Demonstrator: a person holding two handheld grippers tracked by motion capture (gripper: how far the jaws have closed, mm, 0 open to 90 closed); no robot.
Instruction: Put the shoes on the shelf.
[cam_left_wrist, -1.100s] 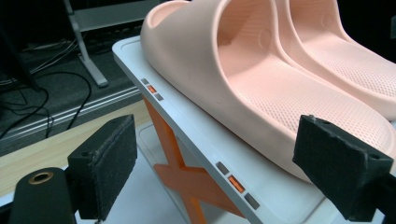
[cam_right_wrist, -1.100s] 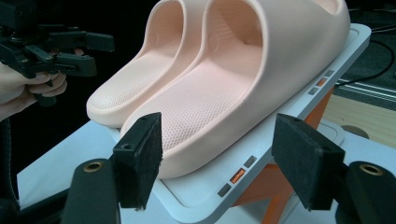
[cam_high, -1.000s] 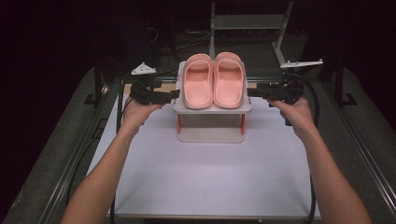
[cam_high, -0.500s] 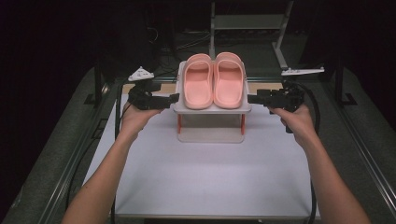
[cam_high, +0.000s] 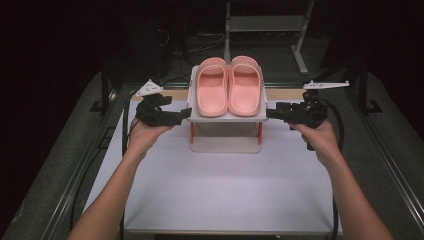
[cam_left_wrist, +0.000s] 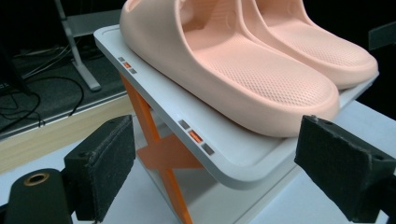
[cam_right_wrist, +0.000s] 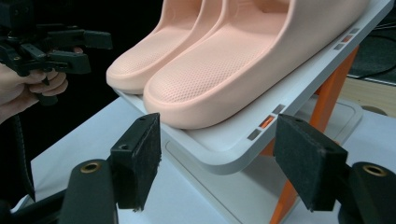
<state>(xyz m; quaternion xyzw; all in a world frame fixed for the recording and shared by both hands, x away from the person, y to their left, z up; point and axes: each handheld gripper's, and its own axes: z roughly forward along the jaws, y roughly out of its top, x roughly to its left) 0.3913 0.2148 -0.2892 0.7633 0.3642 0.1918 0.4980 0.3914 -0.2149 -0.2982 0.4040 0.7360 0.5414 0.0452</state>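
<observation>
A pair of pink slippers (cam_high: 229, 87) stands side by side on the top shelf (cam_high: 226, 118) of a small white rack with orange legs. My left gripper (cam_high: 185, 114) is level at the shelf's left edge, open. In the left gripper view its pads (cam_left_wrist: 105, 168) stand wide apart, with the shelf rim (cam_left_wrist: 224, 163) and the nearer slipper (cam_left_wrist: 243, 74) just ahead. My right gripper (cam_high: 271, 113) is at the shelf's right edge, open. The right gripper view has the rim (cam_right_wrist: 299, 88) and a slipper (cam_right_wrist: 219, 70) ahead of its spread jaws, and my left gripper (cam_right_wrist: 93, 51) beyond.
The rack stands at the back middle of a white table top (cam_high: 220, 190), and its lower tray (cam_high: 226, 146) lies under the shelf. Dark rails (cam_high: 80, 185) run along both sides. A grey metal stand (cam_high: 265, 22) is behind the table.
Both hands have come a little inward and toward the near side, which brings the jaw tips up to the shelf's side edges. The slippers and rack have not moved.
</observation>
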